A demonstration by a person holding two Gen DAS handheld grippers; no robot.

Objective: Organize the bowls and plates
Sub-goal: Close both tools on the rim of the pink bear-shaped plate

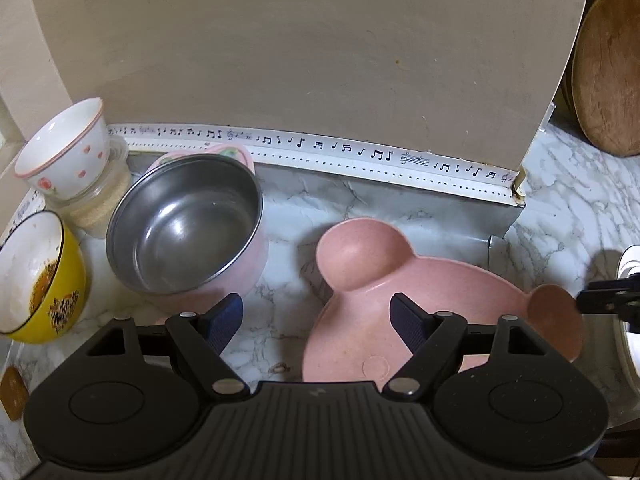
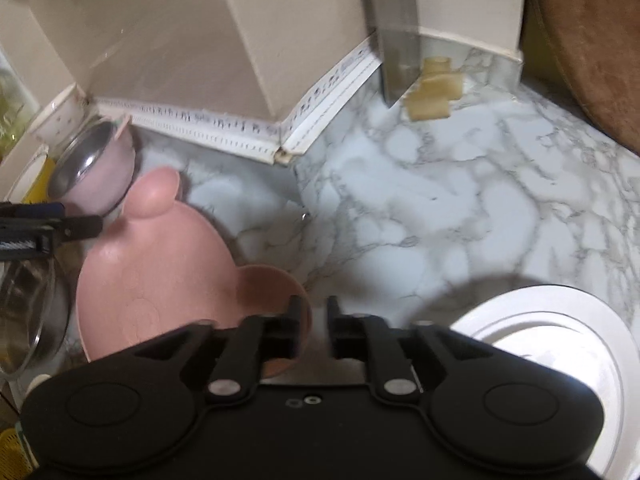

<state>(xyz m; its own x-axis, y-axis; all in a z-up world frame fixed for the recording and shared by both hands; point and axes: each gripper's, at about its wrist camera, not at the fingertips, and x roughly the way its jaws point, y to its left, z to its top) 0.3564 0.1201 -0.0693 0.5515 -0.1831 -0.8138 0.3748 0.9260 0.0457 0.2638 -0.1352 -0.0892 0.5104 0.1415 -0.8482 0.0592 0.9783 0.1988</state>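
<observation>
A pink plate with two round ears (image 1: 360, 344) lies on the marble counter (image 1: 400, 208). My left gripper (image 1: 316, 314) hangs open over the plate's near left rim, with nothing between its fingers. Left of the plate stand a steel bowl with a pink outside (image 1: 184, 232) and a yellow bowl (image 1: 36, 276). In the right wrist view the pink plate (image 2: 160, 272) is at lower left. My right gripper (image 2: 314, 320) has its jaws a narrow gap apart at the plate's near ear (image 2: 268, 284). The ear's rim lies under the left finger, and counter shows through the gap. A white plate (image 2: 560, 328) sits at lower right.
A white strawberry cup (image 1: 64, 148) sits on a glass jar in the back left corner. A beige wall (image 1: 300, 60) with music-note trim closes the back. A round wooden board (image 1: 608, 72) leans at far right. A glass lid (image 2: 28, 312) lies left of the pink plate.
</observation>
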